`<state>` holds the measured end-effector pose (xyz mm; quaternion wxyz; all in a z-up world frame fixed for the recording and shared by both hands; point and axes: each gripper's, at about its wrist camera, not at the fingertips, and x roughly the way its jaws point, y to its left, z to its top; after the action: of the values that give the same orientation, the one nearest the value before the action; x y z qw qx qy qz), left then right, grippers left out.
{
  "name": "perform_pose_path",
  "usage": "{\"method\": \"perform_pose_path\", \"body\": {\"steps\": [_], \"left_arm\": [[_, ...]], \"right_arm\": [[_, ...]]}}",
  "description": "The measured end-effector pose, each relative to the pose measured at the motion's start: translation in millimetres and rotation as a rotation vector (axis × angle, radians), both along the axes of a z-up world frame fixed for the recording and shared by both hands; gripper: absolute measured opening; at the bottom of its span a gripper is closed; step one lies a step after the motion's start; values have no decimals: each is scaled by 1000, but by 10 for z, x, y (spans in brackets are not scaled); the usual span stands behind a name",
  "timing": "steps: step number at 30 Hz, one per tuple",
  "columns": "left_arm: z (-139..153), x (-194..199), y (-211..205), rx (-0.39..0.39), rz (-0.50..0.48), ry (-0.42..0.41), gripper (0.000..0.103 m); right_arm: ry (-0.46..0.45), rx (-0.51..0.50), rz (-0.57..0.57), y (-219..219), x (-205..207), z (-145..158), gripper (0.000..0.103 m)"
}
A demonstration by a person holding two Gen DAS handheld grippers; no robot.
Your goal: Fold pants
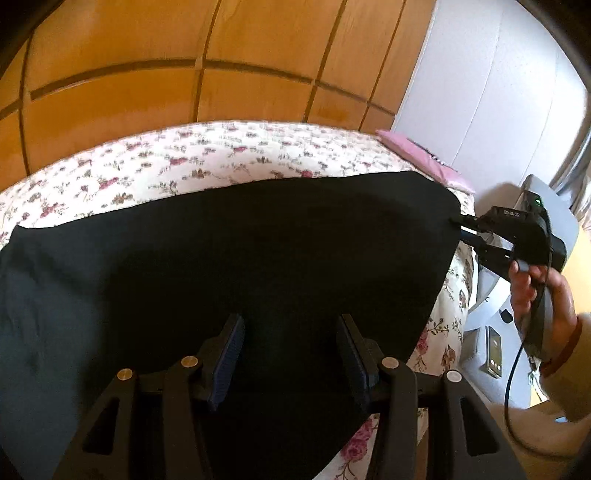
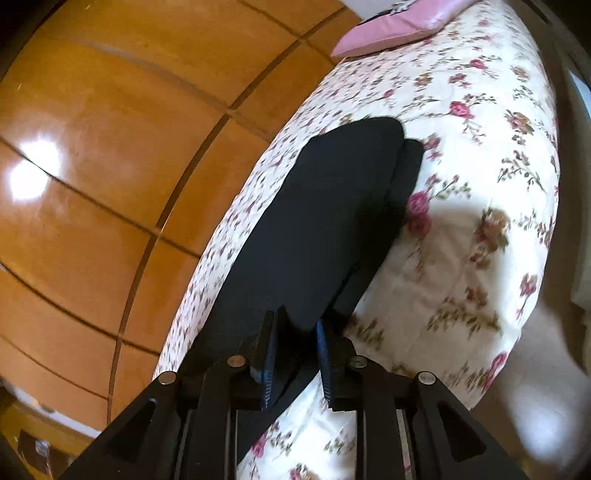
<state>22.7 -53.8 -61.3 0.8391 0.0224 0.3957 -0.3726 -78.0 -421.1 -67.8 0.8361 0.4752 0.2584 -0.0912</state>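
Observation:
Black pants lie spread on a floral bedspread. My left gripper is open, its two pads standing apart just above the near part of the cloth, holding nothing. My right gripper is at the pants' right edge, held by a hand. In the right wrist view the pants run away from me in folded layers, and the right gripper has its fingers close together around the cloth's near edge.
A pink pillow lies at the bed's far right corner, also in the right wrist view. A wooden wardrobe stands behind the bed. A phone lies on a white surface right of the bed.

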Motion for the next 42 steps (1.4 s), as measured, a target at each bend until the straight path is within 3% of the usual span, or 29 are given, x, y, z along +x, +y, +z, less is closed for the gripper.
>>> {"method": "perform_pose_path", "body": {"steps": [3,5,7,10,15,17,19,20,23,26,31,36,39,42], "left_arm": [[-10,-19,68,-15,-4,18,52],[-25,-22,115,-39,5,37,52],[-31,-29,126,-51,13,45,52],[-30,-47,119,-42,19,40,52],[-31,-75,149,-41,22,41,53],[-10,-66,152,-36,19,51,53],[20,-51,165,-33,18,59,53],[41,-40,187,-36,22,65,53],[71,24,255,-41,51,67,53],[102,162,415,-51,119,69,53],[155,470,801,-102,279,102,53],[89,670,1146,-80,409,84,55],[-49,683,1318,-161,439,113,55],[-60,660,1337,-174,443,101,56]], "right_arm": [[-8,8,-56,-192,-32,15,24],[-18,13,-116,-354,-32,9,33],[-18,42,-170,-527,0,-51,33],[-38,106,-185,-681,40,-123,6],[-11,-65,-242,-540,-80,33,6],[17,-15,-245,-549,-76,-99,13],[-25,69,-264,-598,-149,-195,20],[-57,105,-279,-622,-208,-211,28],[-80,99,-325,-665,-352,-187,38],[-85,103,-303,-704,-365,-197,40],[-88,96,-236,-720,-200,-195,54],[-62,21,-196,-772,-23,-149,55],[-88,46,-199,-851,38,-190,55],[-110,64,-216,-907,113,-219,50]]}}
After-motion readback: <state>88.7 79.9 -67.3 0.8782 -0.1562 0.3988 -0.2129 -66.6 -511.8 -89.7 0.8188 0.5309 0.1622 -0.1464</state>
